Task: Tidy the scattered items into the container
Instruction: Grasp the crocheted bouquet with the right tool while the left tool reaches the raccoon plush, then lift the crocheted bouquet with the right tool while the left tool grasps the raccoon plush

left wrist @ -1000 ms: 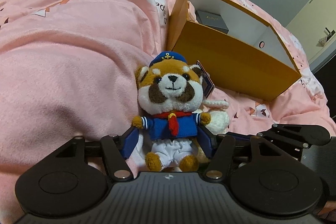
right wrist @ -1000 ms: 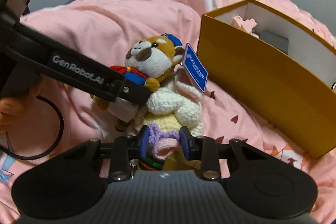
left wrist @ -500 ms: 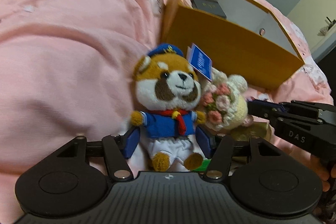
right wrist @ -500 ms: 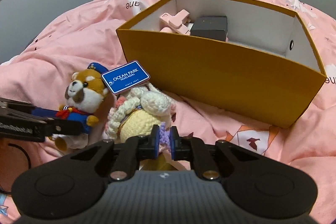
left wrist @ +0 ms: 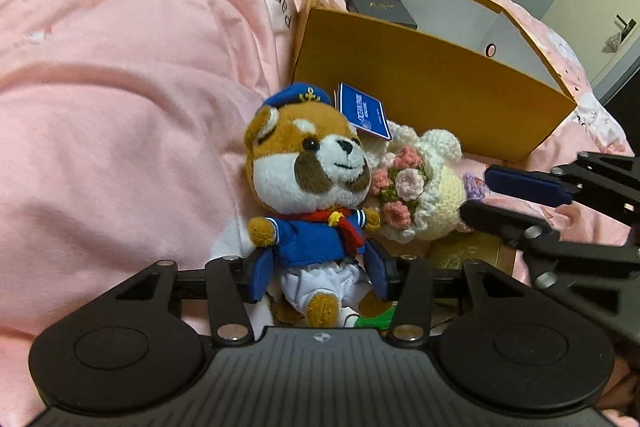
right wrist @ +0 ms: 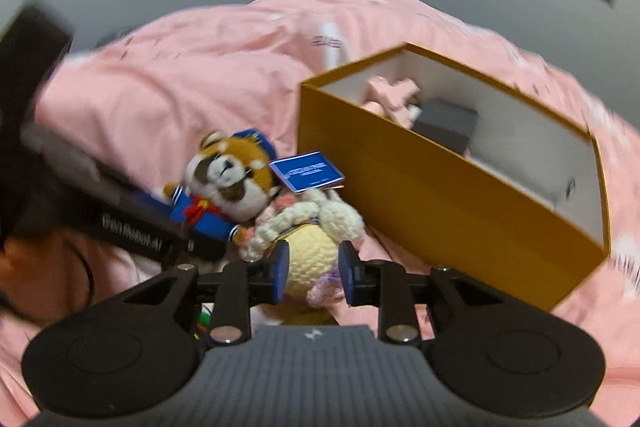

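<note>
The left gripper (left wrist: 318, 277) has its 2 fingers clamped on the sailor plush (left wrist: 310, 203) at the waist, ready to lift. The right gripper (right wrist: 312, 273) brackets the crochet doll (right wrist: 310, 261), jaws apart. Beyond both waits the orange box (left wrist: 432, 83).

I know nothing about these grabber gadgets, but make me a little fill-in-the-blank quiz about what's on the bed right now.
1. The red panda plush wears a blue sailor ____ on its head.
2. The left gripper has its fingers on either side of the ____ plush.
3. The crocheted doll lies on the pink bedding, ____ the orange box.
4. The inside walls of the orange box are ____.

Missing words: hat; red panda; outside; white
</note>
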